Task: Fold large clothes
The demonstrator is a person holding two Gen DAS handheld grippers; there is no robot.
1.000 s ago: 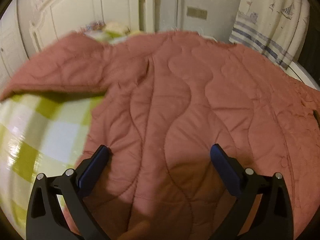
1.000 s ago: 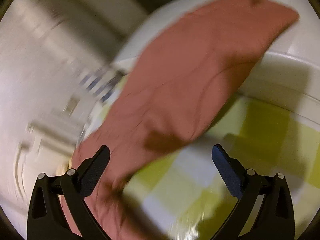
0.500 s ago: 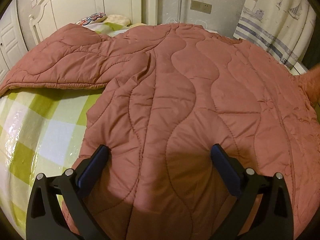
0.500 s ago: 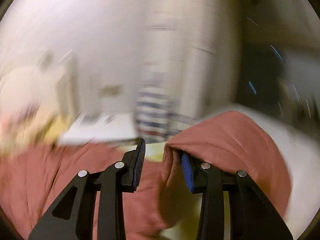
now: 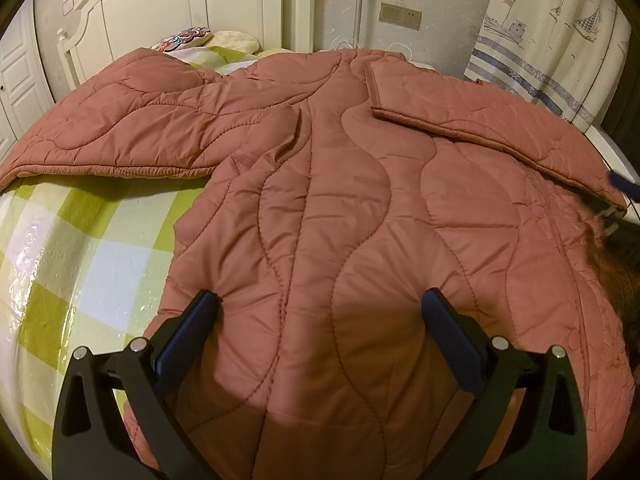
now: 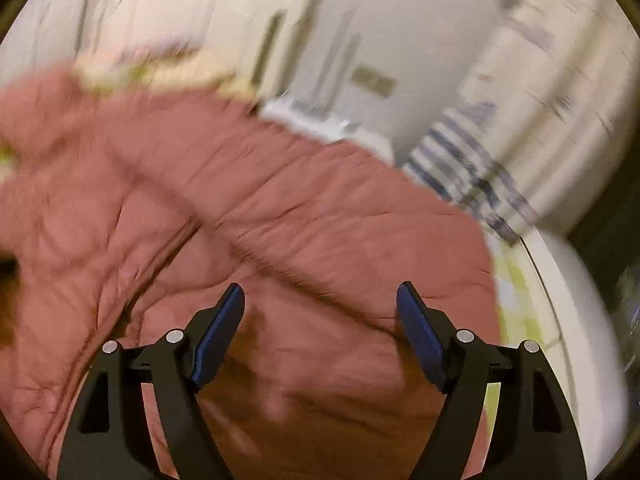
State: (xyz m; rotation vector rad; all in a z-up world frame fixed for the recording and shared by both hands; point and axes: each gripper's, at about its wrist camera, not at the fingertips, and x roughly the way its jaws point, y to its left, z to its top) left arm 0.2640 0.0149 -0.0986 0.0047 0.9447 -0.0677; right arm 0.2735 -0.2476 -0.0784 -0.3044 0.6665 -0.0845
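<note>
Since the earlier frames, one sleeve (image 5: 492, 120) of the pink quilted jacket (image 5: 344, 216) has come to lie folded across the jacket's upper body, where half a second ago that side was still flat and open; the right tongs (image 6: 320, 336), which then pinched a fold of the pink fabric, now have nothing between their blue pads (image 6: 420, 340), and their jaws are opening. The right wrist view is smeared by motion, but it shows those tongs above the jacket near the bed's right edge, with the pads clear of the cloth.

The left tongs (image 5: 320, 344) stand wide open over the lower part of the jacket, one blue pad (image 5: 184, 344) at the garment's left border and the other over its middle; whether their tips touch the cloth cannot be told. They grip nothing.

The jacket lies spread on the bed (image 5: 80, 264), covering most of it from the near edge to the headboard (image 5: 144, 4) end. Its other sleeve (image 5: 120, 132) stretches out toward the bed's left edge, lying on the green and white checked cover. A patterned pillow (image 5: 182, 38) sits at the head of the bed beside the headboard. A curtain (image 5: 560, 32) with sailboats and blue stripes hangs beyond the bed's far right corner.
</note>
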